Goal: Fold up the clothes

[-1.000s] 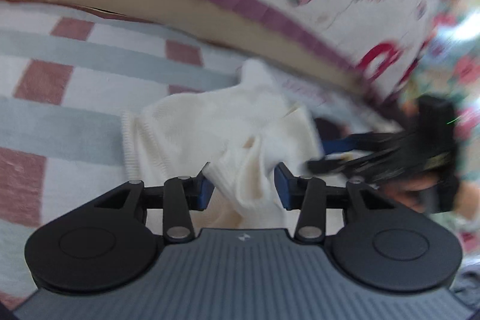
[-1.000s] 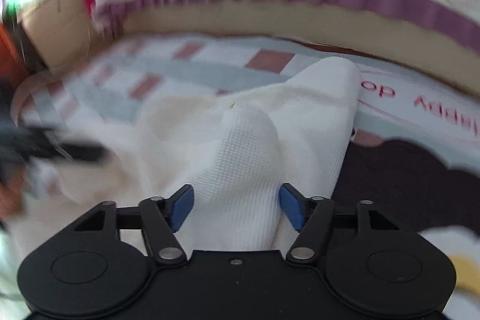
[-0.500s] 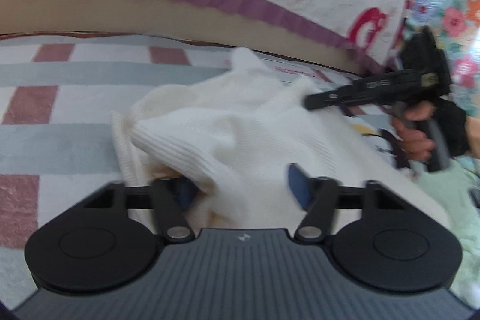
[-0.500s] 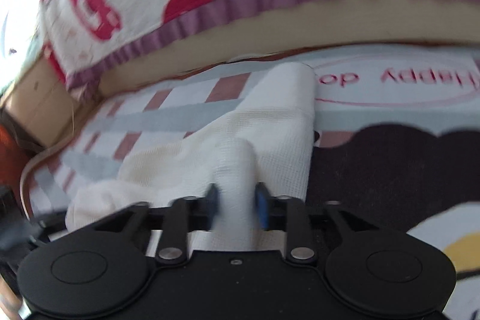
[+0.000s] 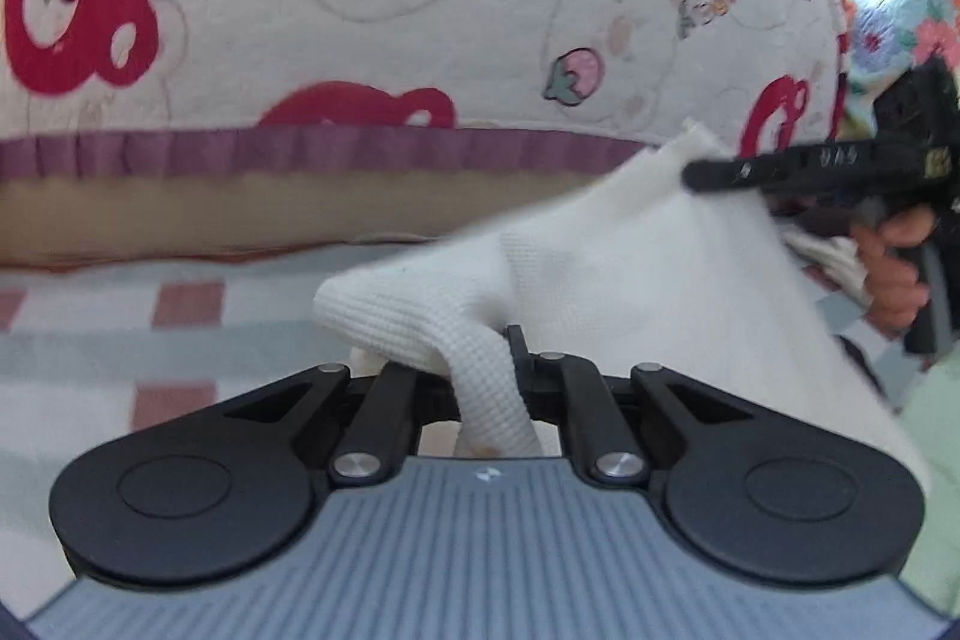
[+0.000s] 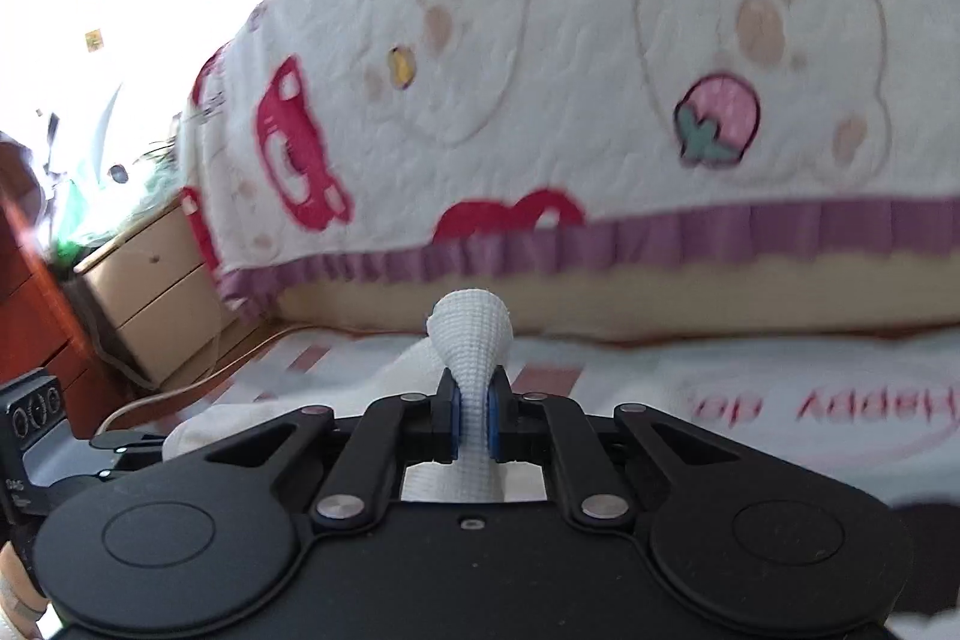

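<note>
The left gripper (image 5: 480, 370) pinches a bunched fold of the white knit garment (image 5: 600, 268); the right gripper (image 6: 472, 418) clamps its other end. The cloth hangs stretched between them, long axis left to right, above the checked mat (image 5: 90, 340), with the bear-print bedspread (image 5: 420, 10) beyond

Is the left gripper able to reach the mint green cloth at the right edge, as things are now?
Probably not yet. The left gripper is shut on the white garment, which is stretched across to the right gripper and lies between it and the mint green cloth.
</note>
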Available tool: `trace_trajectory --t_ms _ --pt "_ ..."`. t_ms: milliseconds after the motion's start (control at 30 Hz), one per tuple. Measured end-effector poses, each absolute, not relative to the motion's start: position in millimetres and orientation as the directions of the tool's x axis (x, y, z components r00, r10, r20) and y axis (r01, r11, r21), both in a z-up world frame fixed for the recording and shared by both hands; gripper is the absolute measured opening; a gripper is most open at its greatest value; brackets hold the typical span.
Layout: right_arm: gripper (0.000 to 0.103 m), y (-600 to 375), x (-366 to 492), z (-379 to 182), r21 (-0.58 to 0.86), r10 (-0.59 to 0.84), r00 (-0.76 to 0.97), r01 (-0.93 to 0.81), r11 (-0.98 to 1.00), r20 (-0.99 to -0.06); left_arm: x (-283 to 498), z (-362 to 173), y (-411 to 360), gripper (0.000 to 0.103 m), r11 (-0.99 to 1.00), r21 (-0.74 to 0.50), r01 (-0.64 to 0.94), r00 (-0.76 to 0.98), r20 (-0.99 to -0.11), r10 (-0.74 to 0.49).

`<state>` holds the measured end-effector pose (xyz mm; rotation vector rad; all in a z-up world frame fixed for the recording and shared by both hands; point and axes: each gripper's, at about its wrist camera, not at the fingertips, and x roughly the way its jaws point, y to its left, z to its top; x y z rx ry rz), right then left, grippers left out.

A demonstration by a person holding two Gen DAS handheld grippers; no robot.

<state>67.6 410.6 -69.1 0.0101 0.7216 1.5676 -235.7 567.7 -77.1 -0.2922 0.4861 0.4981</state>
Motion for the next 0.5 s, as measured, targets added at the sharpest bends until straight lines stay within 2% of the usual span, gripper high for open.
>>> trace_trajectory --t_ms 67,133,200,267,367,433,500 --pt "0.011 410.6 74.4 -77.3 0.469 0.889 -0.149 -0.88 0.081 -0.434 -218.3 -94.8 592.2 0.019 0.806 -0.178 -0.565 0.726 -0.572 0.382" --pt "0.013 410.7 81.3 -85.4 0.491 0.876 -0.144 -0.863 0.116 -0.46 -203.0 -129.1 613.3 0.021 0.748 -0.184 -0.637 0.644 -0.66 0.386" --pt "0.024 410.8 88.1 -93.5 0.512 0.862 -0.141 -0.845 0.151 -0.487 -193.7 -158.5 617.2 0.022 0.726 -0.11 -0.679 0.552 -0.729 0.405" --pt "0.026 410.8 94.9 -101.7 0.532 0.847 -0.139 -0.826 0.186 -0.513 -198.2 -164.0 608.5 0.022 0.714 -0.091 -0.694 0.542 -0.719 0.435" --pt "0.051 411.0 105.2 -113.9 0.557 0.824 -0.137 -0.795 0.239 -0.55 -215.3 -152.2 595.1 0.022 0.687 -0.099 -0.72 0.539 -0.704 0.463" --pt "0.05 411.0 112.1 -122.0 0.571 0.807 -0.138 -0.773 0.275 -0.575 -231.0 -140.9 587.3 0.023 0.671 -0.136 -0.728 0.555 -0.692 0.462" --pt "0.051 387.3 111.8 -124.9 0.634 0.813 -0.199 -0.733 0.247 -0.547 -255.5 -131.3 579.0 0.031 0.652 -0.279 -0.706 0.633 -0.66 0.404"
